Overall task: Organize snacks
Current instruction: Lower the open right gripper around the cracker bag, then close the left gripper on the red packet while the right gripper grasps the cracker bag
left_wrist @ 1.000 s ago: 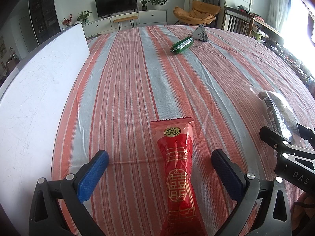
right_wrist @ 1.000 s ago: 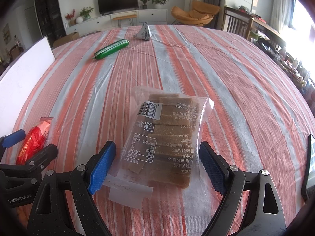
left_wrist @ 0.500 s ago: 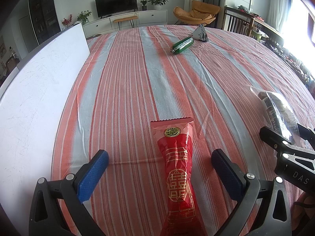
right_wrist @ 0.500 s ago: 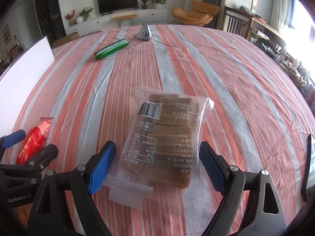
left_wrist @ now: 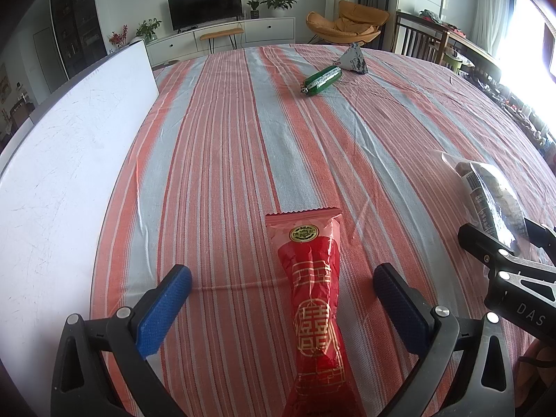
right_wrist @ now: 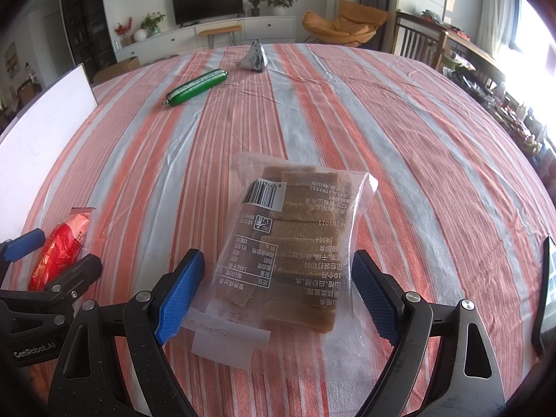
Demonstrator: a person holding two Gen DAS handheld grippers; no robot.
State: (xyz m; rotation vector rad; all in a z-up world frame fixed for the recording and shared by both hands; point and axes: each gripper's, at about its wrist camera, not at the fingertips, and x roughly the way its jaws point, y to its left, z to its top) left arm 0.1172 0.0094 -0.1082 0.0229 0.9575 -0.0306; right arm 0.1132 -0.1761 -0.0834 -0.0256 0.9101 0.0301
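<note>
While both tongs sit spread wide with nothing clamped, close squarely on each packet's middle: left tongs (left_wrist: pixel 283 290) straddle the red packet (left_wrist: pixel 314 299) lying lengthwise between the pads; right tongs (right_wrist: pixel 278 286) straddle the clear bag of brown slabs (right_wrist: pixel 295 243). Pinch the slabs, not loose film. Keep lifts low and apart, since the tongs sit side by side. White board (left_wrist: pixel 66 160) close left of the left tongs; open striped cloth (right_wrist: pixel 399 146) ahead, green sausage (right_wrist: pixel 196 87) and grey pouch (right_wrist: pixel 255 57) far forward.
</note>
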